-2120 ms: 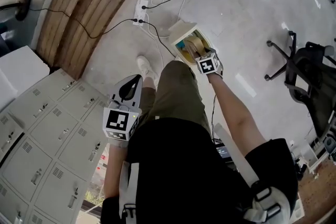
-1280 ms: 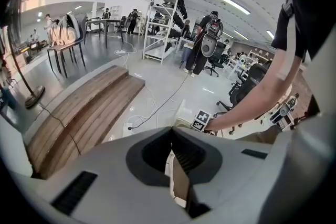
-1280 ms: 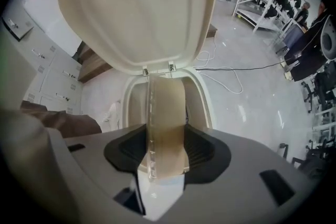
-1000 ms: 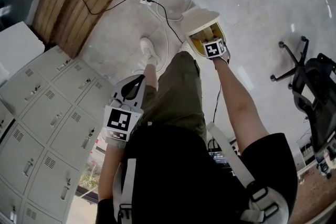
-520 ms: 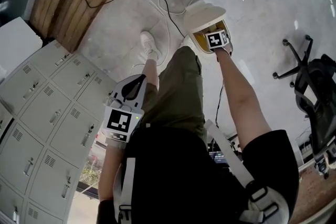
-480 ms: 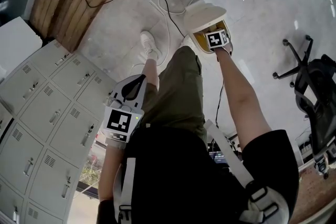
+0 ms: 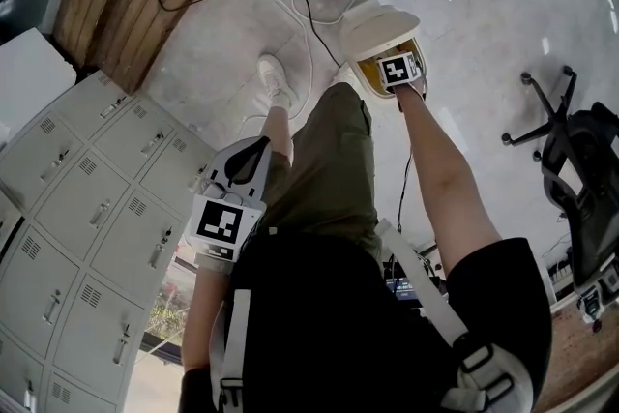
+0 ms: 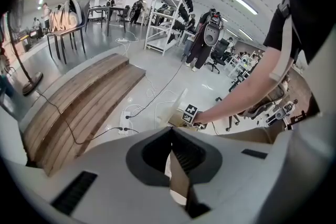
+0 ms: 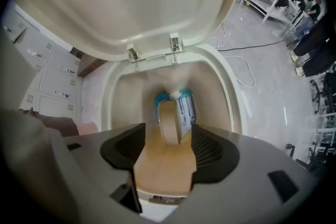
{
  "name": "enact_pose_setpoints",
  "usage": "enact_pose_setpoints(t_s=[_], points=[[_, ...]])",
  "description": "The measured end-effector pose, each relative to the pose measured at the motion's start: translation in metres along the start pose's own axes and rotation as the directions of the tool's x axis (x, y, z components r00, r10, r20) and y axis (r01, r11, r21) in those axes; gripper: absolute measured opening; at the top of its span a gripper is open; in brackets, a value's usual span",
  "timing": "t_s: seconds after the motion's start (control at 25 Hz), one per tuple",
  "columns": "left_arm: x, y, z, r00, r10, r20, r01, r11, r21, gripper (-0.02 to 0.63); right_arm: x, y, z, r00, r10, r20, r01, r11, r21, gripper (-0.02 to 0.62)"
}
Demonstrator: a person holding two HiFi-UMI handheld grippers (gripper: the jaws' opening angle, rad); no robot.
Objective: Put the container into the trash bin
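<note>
The person fills the lower middle of the head view in a black short-sleeved top (image 7: 338,324) and olive-green shorts (image 7: 324,169), with a white shoe (image 7: 274,80) at upper centre. Pale grey harness straps (image 7: 426,290) cross the shoulders, and the right one ends in a rounded grey buckle (image 7: 484,372) at lower right. The left gripper (image 8: 171,136) and right gripper (image 9: 168,139) have smooth light-grey shells with black ribbed pads (image 9: 210,147). Each carries a marker cube (image 7: 220,224) printed with black-and-white squares.
</note>
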State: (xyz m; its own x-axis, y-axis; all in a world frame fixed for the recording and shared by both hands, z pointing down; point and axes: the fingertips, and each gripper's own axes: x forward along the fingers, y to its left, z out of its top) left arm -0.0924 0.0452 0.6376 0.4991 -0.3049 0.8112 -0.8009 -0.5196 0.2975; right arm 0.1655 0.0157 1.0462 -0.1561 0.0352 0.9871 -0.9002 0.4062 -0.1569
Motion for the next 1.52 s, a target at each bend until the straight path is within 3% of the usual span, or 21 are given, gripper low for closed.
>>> enact_pose_setpoints(t_s=[0.56,0.68,0.84,0.96,1.52], points=[[-0.005,-0.008,0.008,1.0,0.007,0.024,-0.008,1.0,0.013,0.008,-0.015,-0.001,0.006,1.0,-0.009,0.029,0.009,1.0,-0.017,0.267],[-0.007,-0.01,0.013,0.999,0.01,0.036,-0.011,1.0,0.011,0.008,-0.023,-0.002,0.007,0.999,-0.017,0.038,0.018,1.0,-0.024,0.23],[-0.012,-0.012,0.018,0.998,0.013,0.058,-0.014,1.0,0.008,0.008,-0.038,-0.006,0.008,0.996,-0.062,0.056,0.064,0.997,-0.033,0.095],[-0.014,-0.015,0.022,0.997,0.013,0.07,-0.013,1.0,0.008,0.008,-0.048,-0.008,0.006,0.995,-0.078,0.056,0.08,0.996,-0.038,0.036],[-0.028,-0.02,0.046,0.988,0.003,0.157,-0.005,1.0,0.007,0.008,-0.088,0.008,0.006,0.998,-0.043,0.056,0.047,0.996,-0.075,0.016]])
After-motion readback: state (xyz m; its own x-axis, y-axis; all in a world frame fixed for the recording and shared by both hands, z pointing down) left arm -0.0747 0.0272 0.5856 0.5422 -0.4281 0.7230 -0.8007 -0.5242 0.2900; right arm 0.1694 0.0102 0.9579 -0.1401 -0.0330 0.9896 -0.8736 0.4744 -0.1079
